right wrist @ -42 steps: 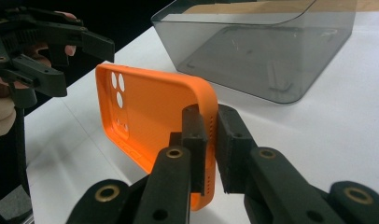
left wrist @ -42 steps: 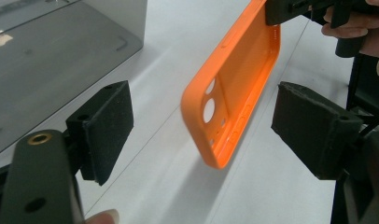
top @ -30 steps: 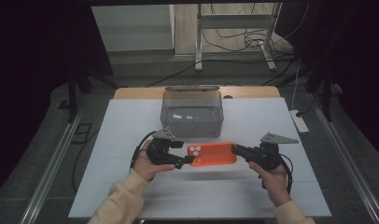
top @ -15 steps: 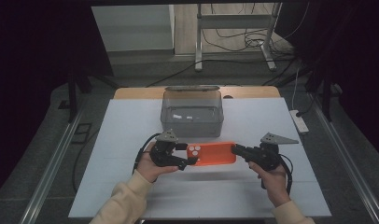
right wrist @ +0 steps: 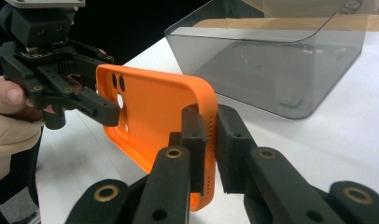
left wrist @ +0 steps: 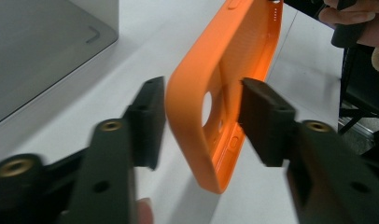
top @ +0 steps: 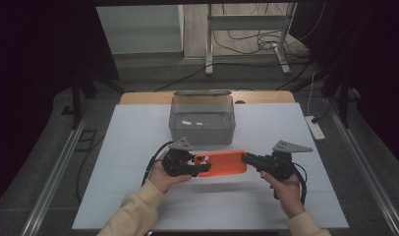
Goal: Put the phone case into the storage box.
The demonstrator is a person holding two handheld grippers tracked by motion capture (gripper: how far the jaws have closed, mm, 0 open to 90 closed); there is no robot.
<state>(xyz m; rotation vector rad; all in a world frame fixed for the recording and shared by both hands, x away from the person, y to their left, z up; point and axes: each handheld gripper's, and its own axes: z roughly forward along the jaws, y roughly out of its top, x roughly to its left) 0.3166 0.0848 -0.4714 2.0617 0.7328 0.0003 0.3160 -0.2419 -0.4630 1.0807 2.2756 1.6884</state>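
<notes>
2 grippers: we hold 1 orange phone case [top: 222, 163] between them.
Right gripper [right wrist: 207, 140]: clamped on the case's end wall.
Left gripper [left wrist: 201, 121]: jaws just closing, not yet touching the camera-hole end between them.
Risk: an uneven bite could twist the soft rim loose.

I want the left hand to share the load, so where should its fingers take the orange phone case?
On the camera-hole end of the orange phone case, coming from the end opposite the right gripper, which pinches the other end wall. The case stands on edge, so both faces are free. The left gripper already straddles that end; its fingers have just been closing and do not press yet.
</notes>
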